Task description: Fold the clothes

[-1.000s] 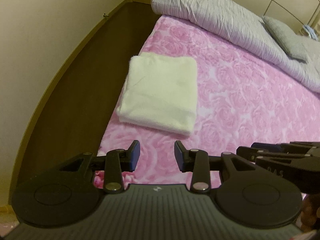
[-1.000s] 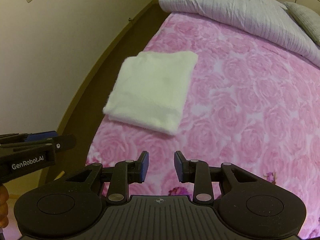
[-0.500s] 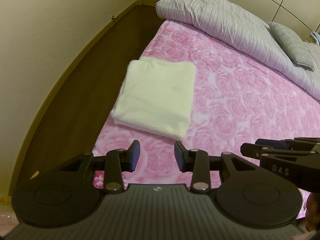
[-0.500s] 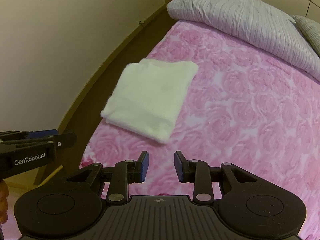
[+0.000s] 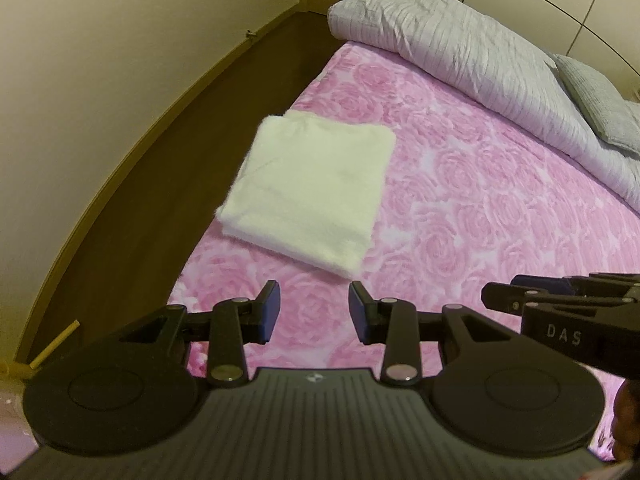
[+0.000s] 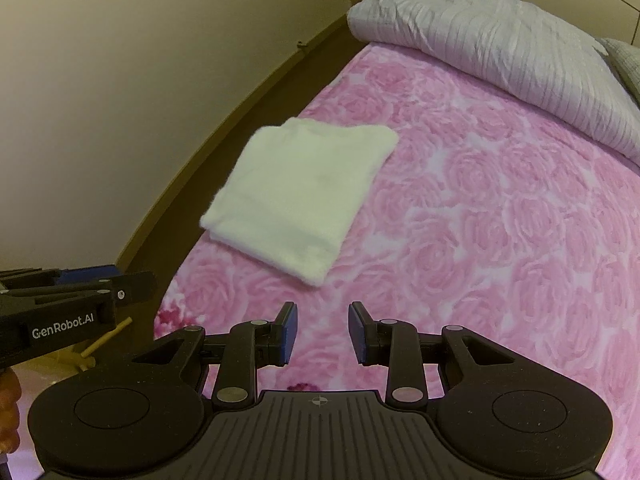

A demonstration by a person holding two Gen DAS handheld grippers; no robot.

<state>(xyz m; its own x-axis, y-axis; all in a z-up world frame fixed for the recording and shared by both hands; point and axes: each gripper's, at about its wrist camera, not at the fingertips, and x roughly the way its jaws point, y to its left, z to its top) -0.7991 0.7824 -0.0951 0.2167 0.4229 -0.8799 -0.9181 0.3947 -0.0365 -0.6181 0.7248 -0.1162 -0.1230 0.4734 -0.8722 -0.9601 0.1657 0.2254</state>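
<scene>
White folded garment lies ahead of your left tongs and right tongs, both narrowly parted, empty; it looks soft, light: pinch its near edge.

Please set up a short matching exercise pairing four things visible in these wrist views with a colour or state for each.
Things:
1. folded cloth
2. bed cover
3. duvet
4. left gripper

Descriptions:
A. pink with a rose pattern
B. open, nothing between its pads
C. pale grey, bunched at the far end of the bed
D. white, lying flat near the bed's edge by the floor

Pairs: 1-D, 2-A, 3-C, 4-B
</scene>
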